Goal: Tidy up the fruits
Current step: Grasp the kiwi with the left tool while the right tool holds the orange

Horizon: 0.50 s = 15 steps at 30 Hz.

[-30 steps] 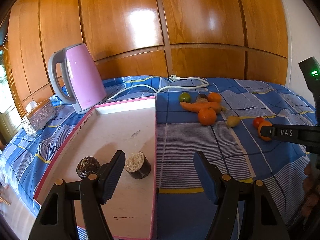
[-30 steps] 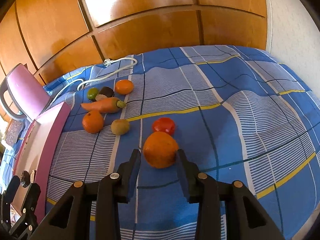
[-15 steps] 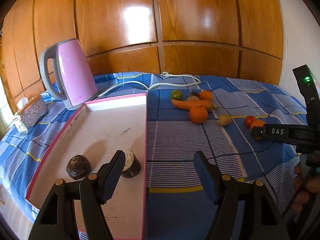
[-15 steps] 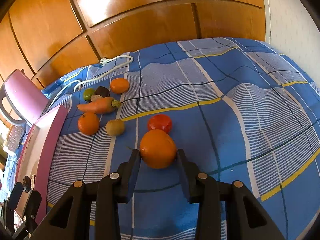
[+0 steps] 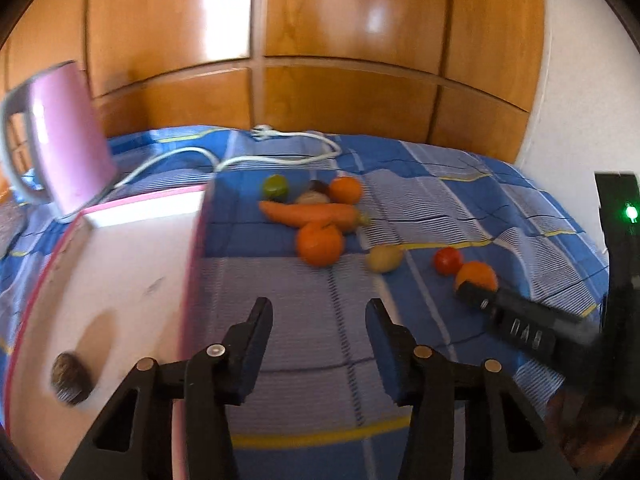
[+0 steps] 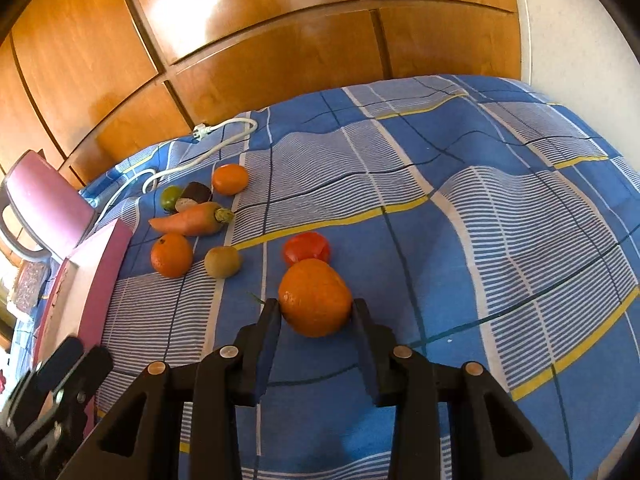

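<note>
My right gripper is shut on a large orange, its jaws touching both sides of it just above the blue checked cloth; the orange also shows in the left wrist view. A red tomato lies just behind it. A kiwi, another orange, a carrot, a lime, a dark fruit and a small orange lie to the left. My left gripper is open and empty beside the pink-rimmed tray, which holds a dark round fruit.
A pink kettle stands behind the tray, and its white cord runs along the back of the cloth. A wood-panelled wall rises behind, with a white wall at the right.
My left gripper has swung right, off the tray and over the cloth, so the cut dark fruit has left view. My right gripper has closed in on the large orange.
</note>
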Available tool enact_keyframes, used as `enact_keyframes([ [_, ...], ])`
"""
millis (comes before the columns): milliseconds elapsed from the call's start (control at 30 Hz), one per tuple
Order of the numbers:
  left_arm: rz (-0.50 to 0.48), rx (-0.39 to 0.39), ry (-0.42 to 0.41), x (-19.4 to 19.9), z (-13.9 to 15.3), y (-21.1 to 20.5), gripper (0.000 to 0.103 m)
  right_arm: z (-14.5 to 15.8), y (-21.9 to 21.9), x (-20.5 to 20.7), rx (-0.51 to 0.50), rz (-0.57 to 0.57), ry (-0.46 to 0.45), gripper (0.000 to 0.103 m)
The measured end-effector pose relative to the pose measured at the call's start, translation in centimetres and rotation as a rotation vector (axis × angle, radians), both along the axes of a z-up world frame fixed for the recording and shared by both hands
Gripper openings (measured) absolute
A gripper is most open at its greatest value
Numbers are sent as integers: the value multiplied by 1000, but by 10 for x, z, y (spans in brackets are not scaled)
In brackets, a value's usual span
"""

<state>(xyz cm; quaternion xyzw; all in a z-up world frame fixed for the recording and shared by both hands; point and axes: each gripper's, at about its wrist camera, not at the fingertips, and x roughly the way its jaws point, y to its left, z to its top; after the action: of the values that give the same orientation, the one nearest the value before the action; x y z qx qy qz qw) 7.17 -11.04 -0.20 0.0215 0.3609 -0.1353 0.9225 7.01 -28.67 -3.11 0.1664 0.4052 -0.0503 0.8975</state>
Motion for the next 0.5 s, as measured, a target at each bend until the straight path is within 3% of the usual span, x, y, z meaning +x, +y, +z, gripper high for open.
enact_keyframes([
  [267, -75, 13, 51, 44, -4, -44, 40, -2, -1, 1, 10, 1, 6, 36],
  [500, -109, 24, 110, 71, -16, -68, 42, -2, -2, 0, 19, 1, 7, 36],
])
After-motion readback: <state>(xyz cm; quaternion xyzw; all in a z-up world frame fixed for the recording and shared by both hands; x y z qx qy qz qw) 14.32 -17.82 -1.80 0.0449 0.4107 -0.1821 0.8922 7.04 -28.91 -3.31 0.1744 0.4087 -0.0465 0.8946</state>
